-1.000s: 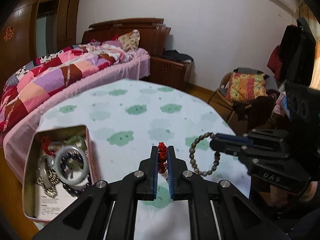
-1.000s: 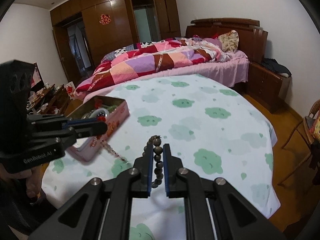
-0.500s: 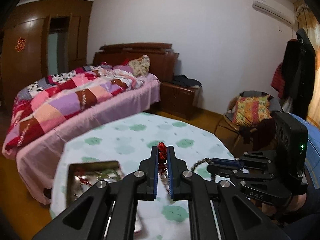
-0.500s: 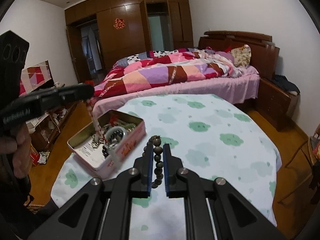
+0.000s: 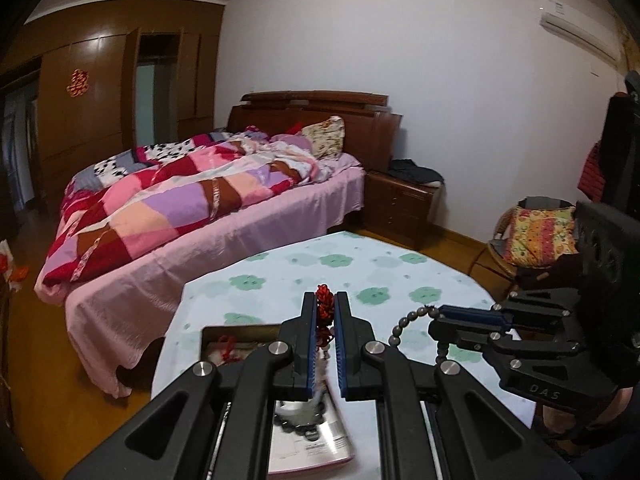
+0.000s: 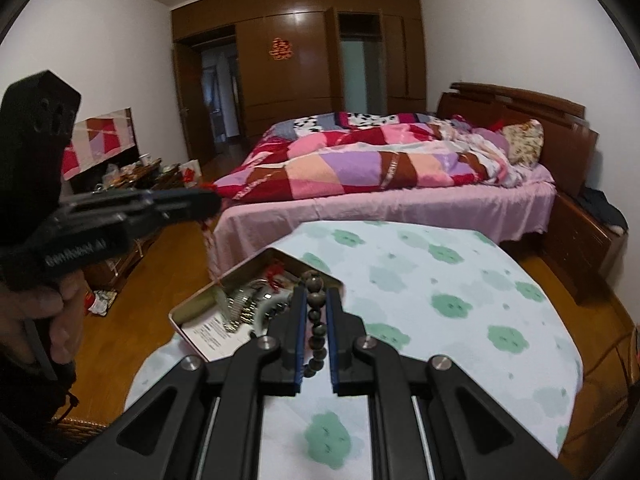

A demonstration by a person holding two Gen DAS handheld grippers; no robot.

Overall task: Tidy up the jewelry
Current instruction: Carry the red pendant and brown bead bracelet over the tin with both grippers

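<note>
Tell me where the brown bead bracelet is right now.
The bead bracelet hangs pinched in the right tool, above the table beside the open tin; in the left wrist view it shows at lower right.

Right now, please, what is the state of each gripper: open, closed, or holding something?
Left gripper: closed on the red knotted cord.
Right gripper: closed on the brown bead bracelet.

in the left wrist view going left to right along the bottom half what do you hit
bed → open tin → left gripper shut on the red knotted cord → brown bead bracelet → right gripper → chair cushion
</note>
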